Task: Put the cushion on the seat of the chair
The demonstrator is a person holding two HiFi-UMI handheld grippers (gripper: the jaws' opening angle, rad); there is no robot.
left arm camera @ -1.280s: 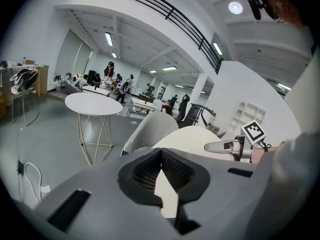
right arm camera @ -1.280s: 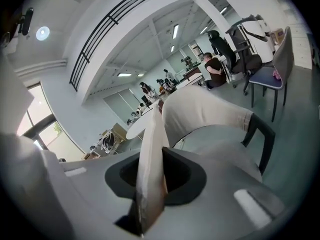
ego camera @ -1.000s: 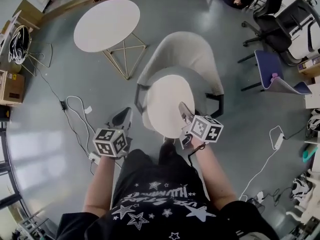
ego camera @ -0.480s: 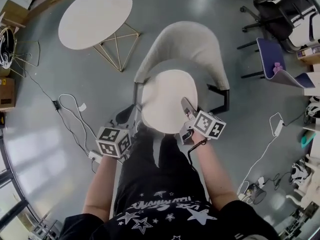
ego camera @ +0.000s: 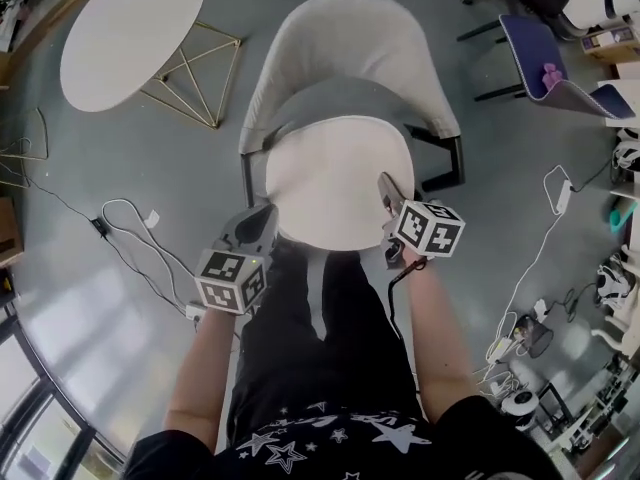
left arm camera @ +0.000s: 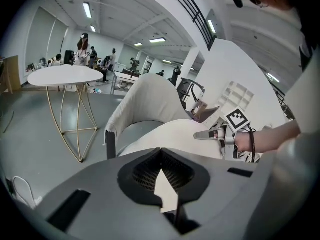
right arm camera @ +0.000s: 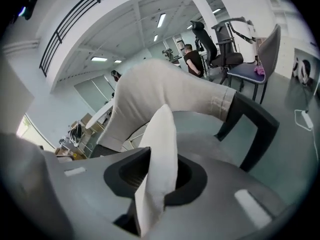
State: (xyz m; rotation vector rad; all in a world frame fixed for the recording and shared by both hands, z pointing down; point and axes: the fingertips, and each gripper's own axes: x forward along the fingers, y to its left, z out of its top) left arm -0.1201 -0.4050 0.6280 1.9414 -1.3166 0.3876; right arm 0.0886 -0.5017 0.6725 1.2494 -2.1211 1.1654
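Note:
A round cream cushion (ego camera: 335,183) hangs just over the grey seat (ego camera: 320,103) of a beige tub chair (ego camera: 345,53) and covers most of it. My left gripper (ego camera: 262,220) is shut on the cushion's near-left edge, and a wedge of cream fabric (left arm camera: 165,184) shows between its jaws. At the near-right edge my right gripper (ego camera: 388,188) pinches the rim. In the right gripper view the cushion (right arm camera: 159,149) stands on edge between the jaws, which are opening, with the seat (right arm camera: 200,144) and backrest (right arm camera: 160,94) behind it.
A round white table (ego camera: 130,33) on gold wire legs stands to the chair's left. Cables (ego camera: 120,218) trail over the grey floor at left and right. A blue chair (ego camera: 540,53) and black office chairs stand at far right. The person's legs are close against the chair's front.
Both grippers have sunk and moved forward with the cushion. It now lies lower and further over the chair seat, hiding more of the grey.

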